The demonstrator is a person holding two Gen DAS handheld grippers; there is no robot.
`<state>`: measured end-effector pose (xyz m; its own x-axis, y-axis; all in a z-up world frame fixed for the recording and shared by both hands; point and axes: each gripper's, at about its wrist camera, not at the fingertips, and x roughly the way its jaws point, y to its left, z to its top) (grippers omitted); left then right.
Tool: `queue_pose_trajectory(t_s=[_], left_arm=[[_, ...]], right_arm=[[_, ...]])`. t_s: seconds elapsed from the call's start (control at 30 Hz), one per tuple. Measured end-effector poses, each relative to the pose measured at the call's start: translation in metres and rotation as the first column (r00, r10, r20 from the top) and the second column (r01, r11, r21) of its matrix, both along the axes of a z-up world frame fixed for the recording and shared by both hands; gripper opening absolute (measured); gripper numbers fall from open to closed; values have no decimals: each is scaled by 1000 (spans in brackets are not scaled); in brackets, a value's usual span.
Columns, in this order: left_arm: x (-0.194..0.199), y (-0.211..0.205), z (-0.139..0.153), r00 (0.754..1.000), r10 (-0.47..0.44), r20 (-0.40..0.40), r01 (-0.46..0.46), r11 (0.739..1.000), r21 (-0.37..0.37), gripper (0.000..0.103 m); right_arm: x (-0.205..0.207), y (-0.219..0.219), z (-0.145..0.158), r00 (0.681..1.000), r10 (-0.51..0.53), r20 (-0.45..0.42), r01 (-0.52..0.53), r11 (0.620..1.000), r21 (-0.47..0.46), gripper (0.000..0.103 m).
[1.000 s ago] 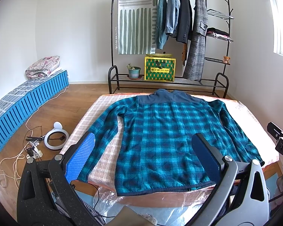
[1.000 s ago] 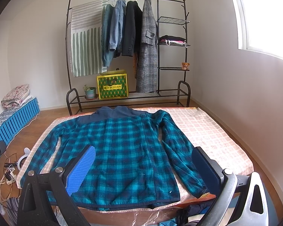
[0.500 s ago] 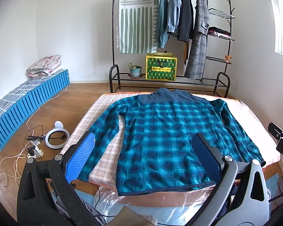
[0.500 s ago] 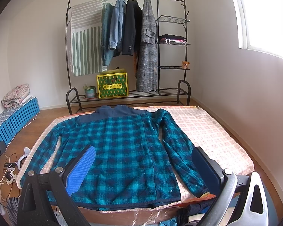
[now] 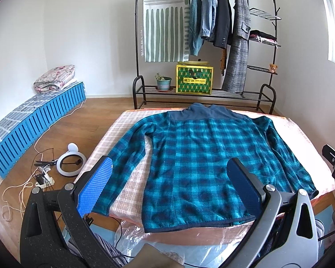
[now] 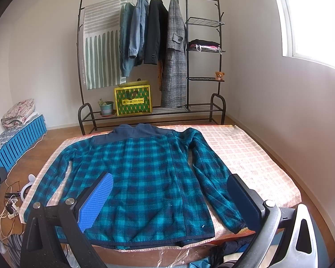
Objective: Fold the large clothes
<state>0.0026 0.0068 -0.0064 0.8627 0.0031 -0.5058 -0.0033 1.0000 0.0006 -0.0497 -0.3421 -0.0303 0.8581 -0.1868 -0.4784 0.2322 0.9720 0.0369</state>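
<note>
Fingers of the left gripper [image 5: 169,186] stood spread wide, blue pads [image 5: 96,187] facing each other across an empty gap, nothing between them. Right gripper [image 6: 170,199] was in the same condition: fingers far apart, holding nothing. Both grippers hung above the near edge of the bed [image 5: 127,178], clear of the cloth.

Teal and navy checked fleece jacket [image 5: 203,160] lay flat on the bed, back side up, plain navy collar and yoke toward the far end, hem along the near edge. Left sleeve [image 5: 125,154] ran down and outward, its cuff end behind the left gripper's blue pad in that view. Right sleeve [image 6: 214,185] lay alongside the body, its cuff [image 6: 239,227] at the near right corner of the bed, close to the right gripper's dark finger [image 6: 243,201]. Bed cover was pale with an orange-pink check pattern; clear plastic sheeting [image 5: 163,243] lay on the floor below the near edge.

Background: black metal clothes rack [image 6: 82,67] against the far wall with hanging coats, a striped cloth and a yellow-green bag [image 6: 134,100] on its lower shelf beside a potted plant [image 6: 106,107]. Ring light [image 5: 71,164] and cables on the wood floor to the left. Blue slatted platform [image 5: 33,120] along the left wall with folded floral bedding on it.
</note>
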Motion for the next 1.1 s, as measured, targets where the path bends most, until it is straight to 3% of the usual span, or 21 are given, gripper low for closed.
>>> queue_pose_trajectory(t_s=[0.2,0.33,0.63,0.83,0.93,1.0,1.1], left_arm=[[1,12,-5,1000,13,11,-13,1000,14,103],[1,17,-6,1000,12,0,-12,1000,13,103],[11,38,1,1000,-21,-17,21,998,52,103],[22,73,9,998,-65,13,65,998,-15,103],[32,84,15,1000,-30,7,30,999,11,103],[39,89,18,1000,6,11,-7,999,54,103],[53,105,20,998,55,-9,-55,997,61,103]], right_arm=[[0,1,3,1000,5,6,-5,1000,4,103],[9,10,-12,1000,16,16,-16,1000,14,103],[6,26,5,996,77,54,-79,996,37,103],[9,48,22,986,162,47,-161,987,-10,103],[16,51,22,980,194,39,-195,981,4,103],[23,49,19,976,213,44,-215,976,38,102],[35,44,16,966,247,71,-253,962,105,103]])
